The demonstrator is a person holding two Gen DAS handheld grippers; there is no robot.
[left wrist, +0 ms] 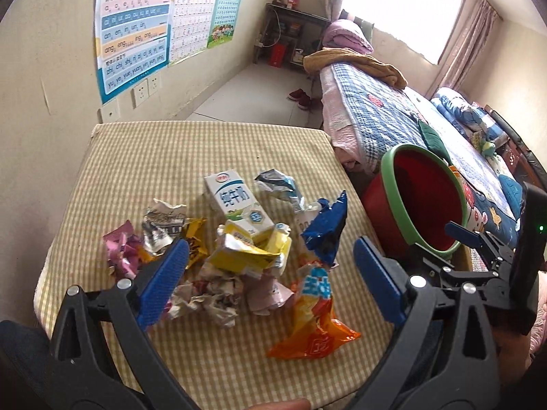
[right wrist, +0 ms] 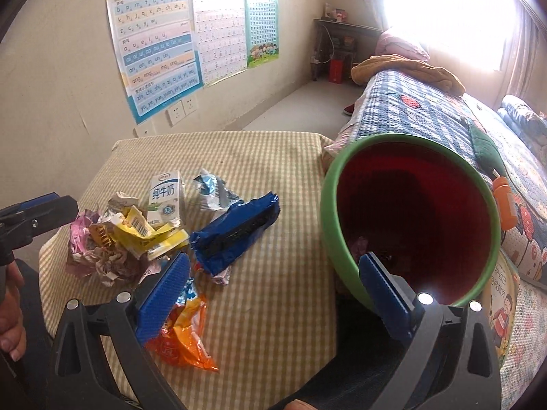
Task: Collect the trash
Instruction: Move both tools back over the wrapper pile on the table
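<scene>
A pile of trash lies on the checked table [left wrist: 136, 157]: a white milk carton [left wrist: 236, 198], a crushed yellow carton [left wrist: 253, 253], a blue wrapper [left wrist: 328, 229], an orange snack bag [left wrist: 314, 324], a silver wrapper [left wrist: 278, 184], pink wrapper [left wrist: 121, 249] and crumpled paper [left wrist: 208, 294]. My left gripper [left wrist: 270, 266] is open just above the pile, empty. My right gripper [right wrist: 273, 280] is open and empty, between the orange bag [right wrist: 184, 331] and the red bin with a green rim [right wrist: 410, 212]. The blue wrapper [right wrist: 236, 232] lies ahead of it. A small piece lies in the bin [right wrist: 360, 246].
The bin [left wrist: 396, 198] stands at the table's right edge, against a bed with a patchwork quilt [left wrist: 393, 112]. Wall posters [left wrist: 133, 27] and sockets [left wrist: 145, 89] are behind the table. A picture book [right wrist: 502, 311] and an orange bottle [right wrist: 506, 205] lie on the bed.
</scene>
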